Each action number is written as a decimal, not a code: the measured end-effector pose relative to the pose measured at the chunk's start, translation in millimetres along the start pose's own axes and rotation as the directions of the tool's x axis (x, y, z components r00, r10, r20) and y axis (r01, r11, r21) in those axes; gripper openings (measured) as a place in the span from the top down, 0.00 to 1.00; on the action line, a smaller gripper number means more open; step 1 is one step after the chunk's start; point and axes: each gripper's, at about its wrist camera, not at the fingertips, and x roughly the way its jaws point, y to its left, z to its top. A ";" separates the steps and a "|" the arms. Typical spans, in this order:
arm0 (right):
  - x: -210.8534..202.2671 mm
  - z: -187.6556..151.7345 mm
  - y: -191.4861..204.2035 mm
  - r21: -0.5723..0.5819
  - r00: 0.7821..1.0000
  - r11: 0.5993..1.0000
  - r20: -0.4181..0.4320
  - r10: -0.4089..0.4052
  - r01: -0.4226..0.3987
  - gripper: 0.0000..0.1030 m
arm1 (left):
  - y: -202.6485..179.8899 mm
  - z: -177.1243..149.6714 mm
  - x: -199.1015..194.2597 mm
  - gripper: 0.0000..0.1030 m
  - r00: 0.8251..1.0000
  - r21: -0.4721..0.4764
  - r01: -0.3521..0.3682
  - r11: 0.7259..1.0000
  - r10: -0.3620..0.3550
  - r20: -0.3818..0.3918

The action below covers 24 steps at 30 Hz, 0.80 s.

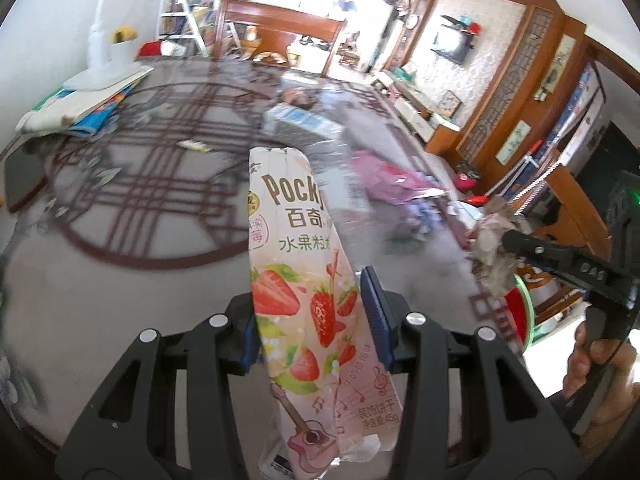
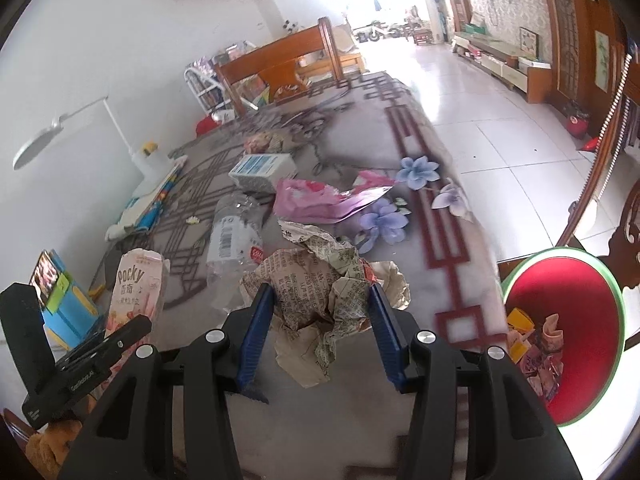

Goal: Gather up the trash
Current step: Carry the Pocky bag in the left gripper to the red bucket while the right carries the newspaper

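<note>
Both loads lifted off the table, transport step. Left gripper (image 1: 312,320) clamps Pocky packet (image 1: 304,280); right gripper (image 2: 320,332) clamps crumpled newspaper wad (image 2: 316,292). Next, likely: carry right to red bin (image 2: 576,320) beside table, release. Farther: bottle (image 2: 232,236), pink wrapper (image 2: 320,200) on tablecloth (image 2: 400,360)

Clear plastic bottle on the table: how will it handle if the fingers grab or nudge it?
The bottle looks empty and crumpled, so probably very light and likely to buckle under a squeeze. It lies on its side, so a nudge may roll or skid it. Its smooth clear plastic could slip between the fingers.
</note>
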 end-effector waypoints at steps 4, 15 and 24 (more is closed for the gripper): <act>-7.5 1.6 -10.7 0.027 0.999 1.000 0.030 -0.015 0.014 0.54 | -34.0 10.7 1.7 0.58 0.998 0.029 0.059 0.998 -0.060 0.005; -29.7 2.1 -47.6 0.115 0.994 0.992 0.091 -0.055 0.045 0.54 | -104.9 13.9 -7.6 0.58 0.993 0.121 0.118 0.986 -0.119 0.001; -43.5 1.8 -61.0 0.163 0.990 0.986 0.126 -0.059 0.038 0.54 | -134.9 4.5 -23.8 0.58 0.994 0.183 0.108 0.977 -0.111 0.006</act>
